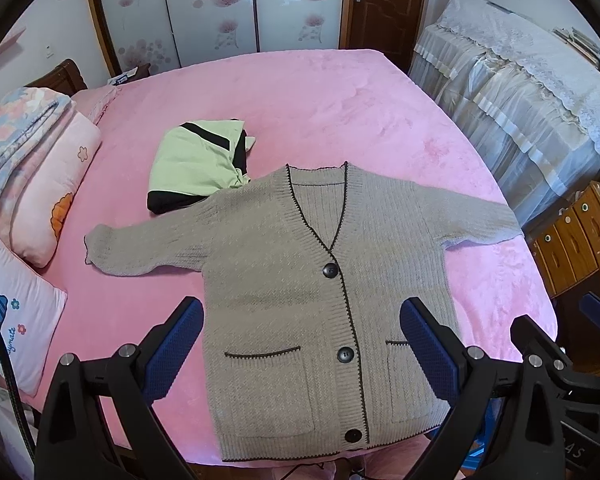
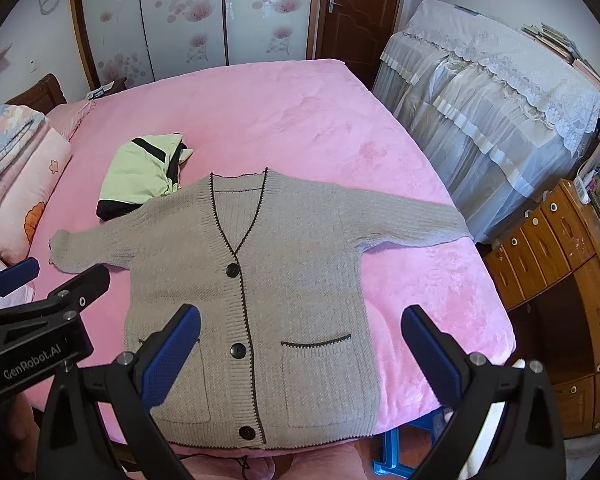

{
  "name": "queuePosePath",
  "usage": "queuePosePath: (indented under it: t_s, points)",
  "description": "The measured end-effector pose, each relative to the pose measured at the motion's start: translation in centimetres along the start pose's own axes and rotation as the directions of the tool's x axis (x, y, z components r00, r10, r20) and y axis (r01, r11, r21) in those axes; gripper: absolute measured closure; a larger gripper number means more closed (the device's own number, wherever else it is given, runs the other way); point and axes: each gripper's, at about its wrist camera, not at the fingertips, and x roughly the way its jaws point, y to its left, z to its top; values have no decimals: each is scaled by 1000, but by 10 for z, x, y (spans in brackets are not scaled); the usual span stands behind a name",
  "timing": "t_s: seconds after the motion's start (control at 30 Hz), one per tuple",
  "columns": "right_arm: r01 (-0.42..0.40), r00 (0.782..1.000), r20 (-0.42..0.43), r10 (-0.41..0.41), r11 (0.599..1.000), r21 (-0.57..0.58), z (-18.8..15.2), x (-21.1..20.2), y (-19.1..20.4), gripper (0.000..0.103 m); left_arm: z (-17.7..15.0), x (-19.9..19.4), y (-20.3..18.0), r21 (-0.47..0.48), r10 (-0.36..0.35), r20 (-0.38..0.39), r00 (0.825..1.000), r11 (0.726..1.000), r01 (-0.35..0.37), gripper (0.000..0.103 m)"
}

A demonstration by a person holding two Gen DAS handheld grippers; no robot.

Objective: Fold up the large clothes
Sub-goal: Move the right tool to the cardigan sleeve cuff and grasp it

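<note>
A grey knit cardigan (image 1: 300, 280) with dark trim and black buttons lies flat, front up, on the pink bed (image 1: 300, 100), sleeves spread to both sides. Its hem hangs at the bed's near edge. My left gripper (image 1: 302, 316) hovers open above the cardigan's lower half, nothing between its blue pads. In the right wrist view the same cardigan (image 2: 260, 272) fills the middle. My right gripper (image 2: 300, 324) is open too, held over the hem and right pocket. The left gripper's body (image 2: 40, 320) shows at that view's left edge.
A folded green and black garment (image 1: 196, 164) lies beyond the cardigan's left shoulder. Pillows and a folded quilt (image 1: 32, 168) sit at the left. A lace-covered cabinet (image 2: 492, 112) and wooden drawers (image 2: 560, 264) stand right of the bed. A blue stool (image 2: 404, 452) is below.
</note>
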Motion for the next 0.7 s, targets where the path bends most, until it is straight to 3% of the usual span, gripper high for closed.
queuePosePath:
  t_s: [0.23,0.47,0.7]
  points:
    - [-60,998,-11,60,998,5,23,29,-52,2,23,10,-55,2,39,25,999,999,-39,5]
    - [-110,994,-5,111,993,45,57,67,-133,2,62,33,-140,51,114,43,993,992,-116,5]
    - [-130,991,-13,133,985,114,79,122,-216,2,107,75,-225,67,76,-12,997,995,-75,5]
